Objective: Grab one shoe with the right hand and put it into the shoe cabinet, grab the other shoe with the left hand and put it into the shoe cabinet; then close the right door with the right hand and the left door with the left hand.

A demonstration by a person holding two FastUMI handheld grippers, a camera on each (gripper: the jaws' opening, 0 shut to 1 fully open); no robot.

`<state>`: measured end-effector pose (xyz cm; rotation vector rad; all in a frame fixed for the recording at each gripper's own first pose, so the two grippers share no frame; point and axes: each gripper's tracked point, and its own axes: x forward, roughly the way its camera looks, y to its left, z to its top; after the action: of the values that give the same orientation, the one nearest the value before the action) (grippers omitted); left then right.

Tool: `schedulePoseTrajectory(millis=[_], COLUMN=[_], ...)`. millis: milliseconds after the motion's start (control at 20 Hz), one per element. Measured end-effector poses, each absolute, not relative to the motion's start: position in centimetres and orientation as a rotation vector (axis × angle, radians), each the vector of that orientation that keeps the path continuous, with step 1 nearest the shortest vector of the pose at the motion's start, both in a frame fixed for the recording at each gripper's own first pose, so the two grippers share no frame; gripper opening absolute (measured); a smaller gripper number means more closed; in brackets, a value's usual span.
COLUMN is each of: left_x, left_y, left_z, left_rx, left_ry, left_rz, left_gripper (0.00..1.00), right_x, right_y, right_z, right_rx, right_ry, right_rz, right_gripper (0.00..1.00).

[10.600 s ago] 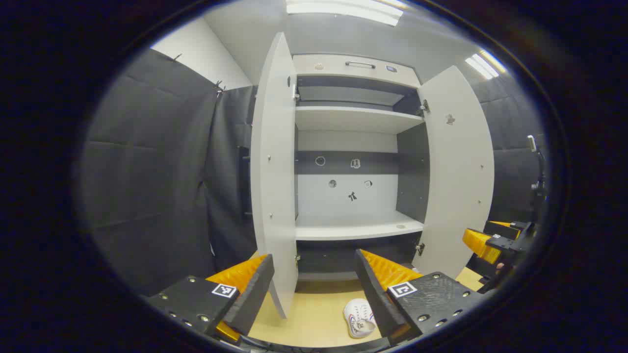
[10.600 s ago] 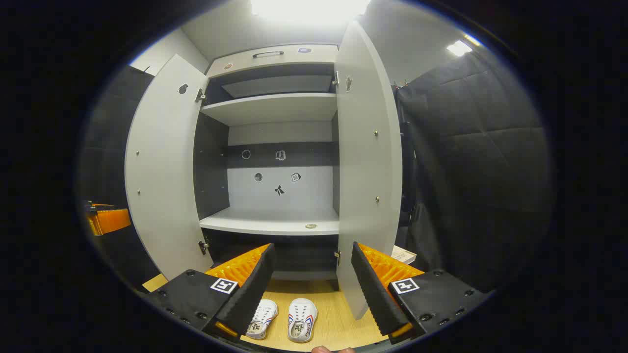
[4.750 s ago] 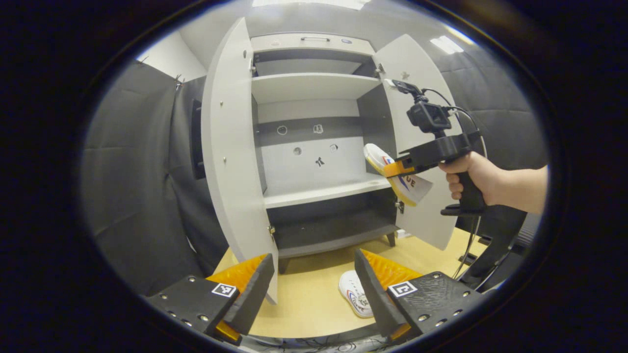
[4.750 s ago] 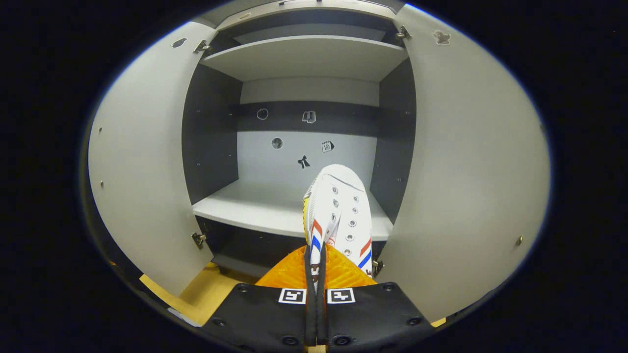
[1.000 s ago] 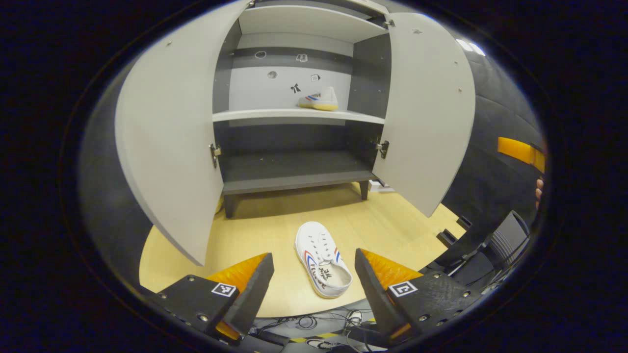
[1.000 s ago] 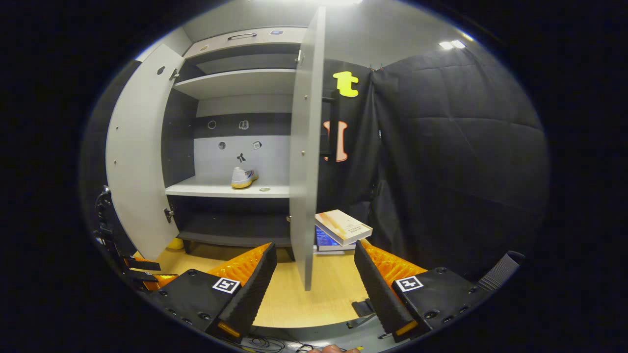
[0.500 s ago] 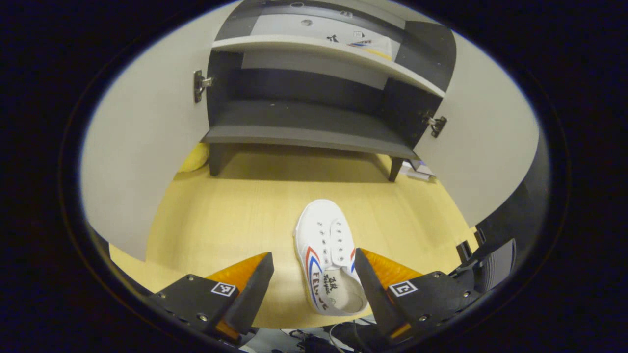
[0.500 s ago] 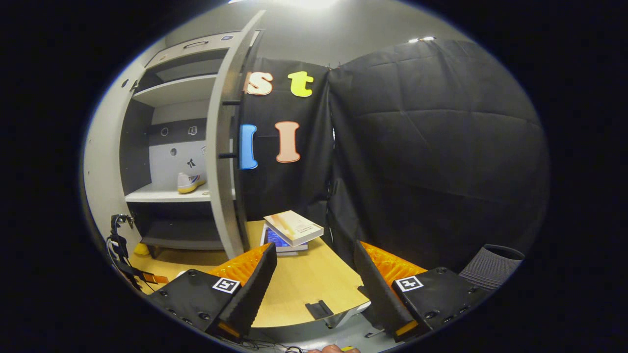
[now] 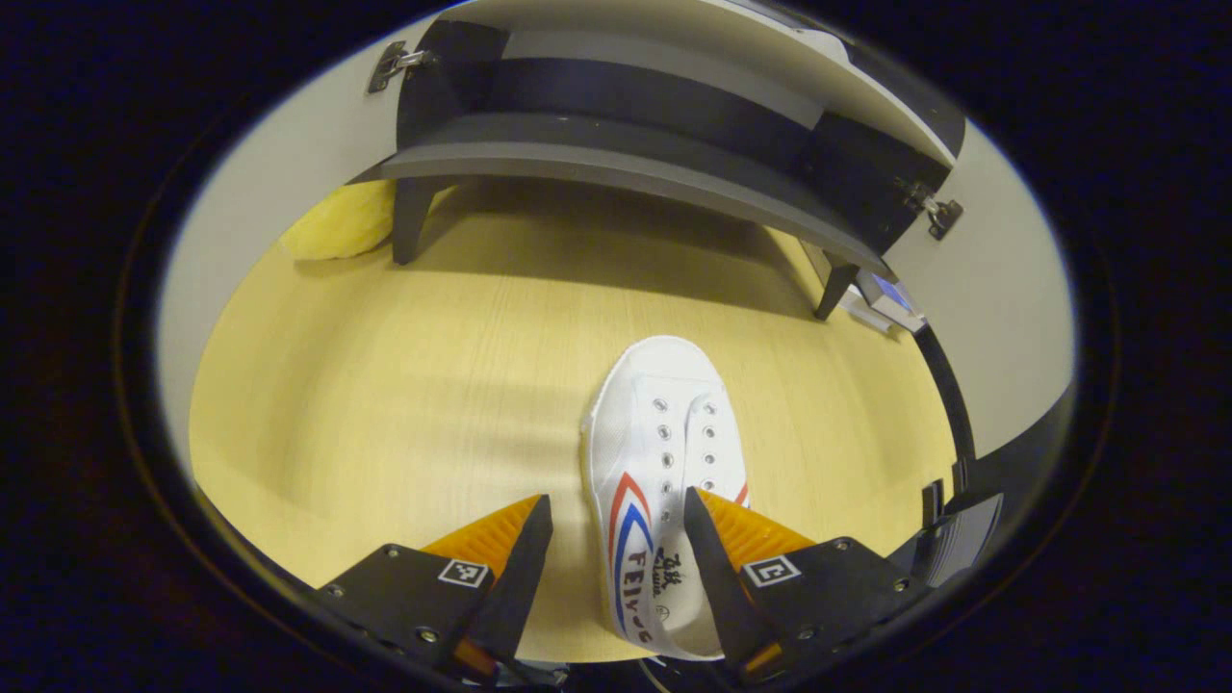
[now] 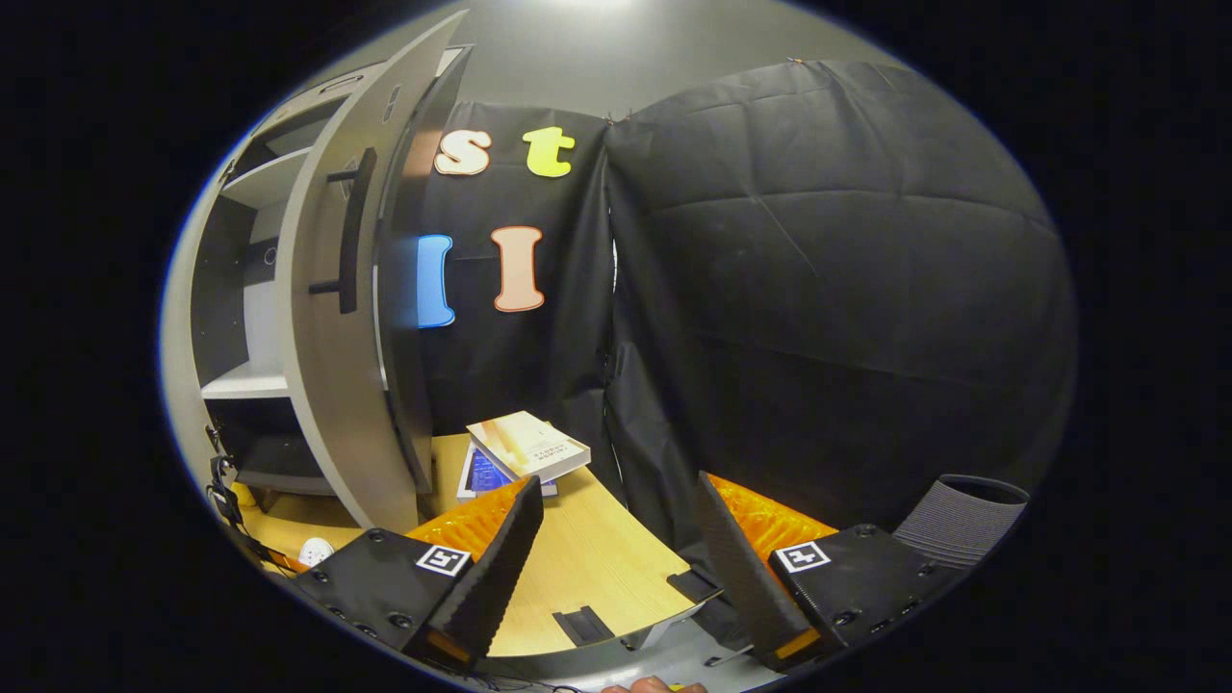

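A white shoe (image 9: 664, 433) with red and blue stripes lies on the wooden table (image 9: 414, 385), toe towards the shoe cabinet (image 9: 616, 173). My left gripper (image 9: 614, 510) is open low over the shoe. Its fingers straddle the heel end, and the right finger (image 9: 717, 539) overlaps the shoe's side. In the right gripper view, my right gripper (image 10: 618, 515) is open and holds nothing, over the table's corner and to the right of the cabinet. The right door (image 10: 337, 385) stands open there with its black handle (image 10: 351, 231) facing me. A bit of the white shoe (image 10: 315, 551) shows at the lower left.
A stack of books (image 10: 525, 445) lies on the table beside the right door. A yellow lump (image 9: 337, 217) sits by the cabinet's left leg. Both open doors (image 9: 1001, 318) flank the shoe. A grey ribbed thing (image 10: 962, 510) stands at the right.
My left gripper has dropped lower and closer, so the shoe's heel now lies between its fingers. My right gripper has turned further right, away from the cabinet's inside.
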<state>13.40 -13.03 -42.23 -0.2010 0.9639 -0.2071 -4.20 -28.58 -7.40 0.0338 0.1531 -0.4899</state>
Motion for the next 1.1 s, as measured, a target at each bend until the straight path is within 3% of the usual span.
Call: schedulePoseTrajectory(millis=[50, 200, 350, 450, 550, 700, 750, 800, 850, 950, 1050, 1100], left_x=[13.5, 13.4, 13.4, 12.5, 12.7, 12.8, 12.6, 12.8, 12.9, 12.9, 13.7, 13.6], left_y=[-13.1, -14.2, -14.4, -14.7, -14.5, -14.3, -13.8, -14.2, -13.8, -13.8, -13.4, -13.2], left_z=[-42.3, -43.0, -43.6, -43.6, -43.7, -43.4, -42.5, -43.3, -43.2, -42.2, -42.2, -41.7], left_rx=[-0.197, -0.209, -0.245, -0.275, -0.28, -0.272, -0.276, -0.273, -0.244, -0.243, -0.197, -0.171], left_ry=[0.966, 0.986, 0.996, 1.028, 1.028, 1.019, 1.003, 1.008, 1.002, 0.979, 0.933, 0.936], left_rz=[-0.209, -0.229, -0.199, -0.198, -0.187, -0.159, -0.144, -0.137, -0.125, -0.108, -0.085, -0.075], left_gripper=[0.8, 0.8, 0.55, 0.5, 0.53, 0.37, 0.37, 0.27, 0.26, 0.12, 0.12, 0.02], right_x=[-3.5, -1.4, 0.6, 1.7, 2.6, 3.5, 3.7, 3.8, 4.0, 4.3, 4.6, 4.8], right_y=[-28.9, -29.4, -29.9, -30.1, -30.3, -30.5, -30.5, -30.6, -30.7, -31.0, -31.2, -31.2], right_z=[-7.5, -8.1, -8.4, -8.7, -9.3, -10.0, -10.2, -10.3, -10.4, -10.7, -10.5, -10.4], right_rx=[0.031, 0.035, 0.032, 0.027, 0.026, 0.043, 0.054, 0.059, 0.058, 0.048, 0.05, 0.053], right_ry=[0.152, 0.154, 0.156, 0.152, 0.159, 0.178, 0.18, 0.183, 0.185, 0.193, 0.192, 0.189], right_rz=[-0.486, -0.466, -0.448, -0.438, -0.423, -0.413, -0.409, -0.406, -0.406, -0.4, -0.4, -0.399], right_gripper=[0.99, 0.99, 0.99, 0.99, 0.99, 0.99, 0.99, 0.99, 0.99, 0.99, 0.99, 0.99])
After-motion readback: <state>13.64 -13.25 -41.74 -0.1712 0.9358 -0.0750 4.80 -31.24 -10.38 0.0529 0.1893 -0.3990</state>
